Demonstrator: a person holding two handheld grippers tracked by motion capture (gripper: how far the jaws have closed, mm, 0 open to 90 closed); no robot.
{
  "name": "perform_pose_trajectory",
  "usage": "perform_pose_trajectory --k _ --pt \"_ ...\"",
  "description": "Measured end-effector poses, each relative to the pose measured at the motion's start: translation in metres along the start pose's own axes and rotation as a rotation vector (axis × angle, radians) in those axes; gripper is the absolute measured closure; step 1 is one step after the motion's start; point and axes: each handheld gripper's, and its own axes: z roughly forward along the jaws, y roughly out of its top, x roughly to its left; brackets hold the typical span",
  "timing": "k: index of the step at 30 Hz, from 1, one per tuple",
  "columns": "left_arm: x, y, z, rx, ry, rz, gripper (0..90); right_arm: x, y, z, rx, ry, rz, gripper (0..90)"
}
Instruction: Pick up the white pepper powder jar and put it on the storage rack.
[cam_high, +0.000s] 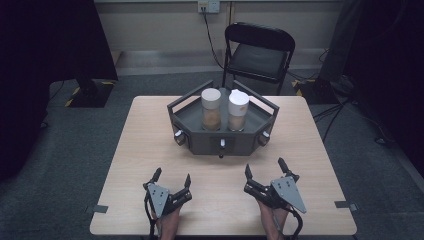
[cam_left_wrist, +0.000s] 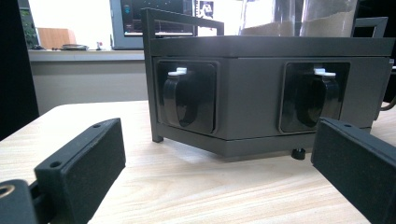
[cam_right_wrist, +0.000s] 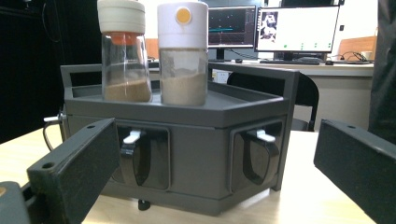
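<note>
Jars (cam_high: 224, 109) in the dark tray (cam_high: 185, 116) stand untouched, and we hold each hand-held gripper, left (cam_high: 172, 178) and right (cam_high: 265, 167), released on the surface (cam_high: 150, 145), nothing begun.

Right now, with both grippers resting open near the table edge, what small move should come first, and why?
Probably ease the right gripper forward toward the white-capped jar on the grey tray. Both grippers sit open and apart from the tray, and that jar stands upright on its side.

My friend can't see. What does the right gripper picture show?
Two jars of powder, a brown-filled jar and a white-capped jar, stand on a dark grey tray box on a wooden table. The right gripper faces it, jaws wide open.
</note>
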Motion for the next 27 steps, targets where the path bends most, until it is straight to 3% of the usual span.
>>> perform_pose_trajectory --k 16,21,27 --pt "0.000 0.000 0.000 0.000 0.000 0.000 2.4 -0.001 -0.023 -0.011 0.020 -0.028 0.011 0.0" --pt "0.000 0.000 0.000 0.000 0.000 0.000 2.4 0.000 -0.034 -0.014 0.008 -0.036 -0.004 0.0" --pt "0.000 0.000 0.000 0.000 0.000 0.000 2.4 0.002 -0.045 -0.013 0.031 -0.044 -0.012 0.0"
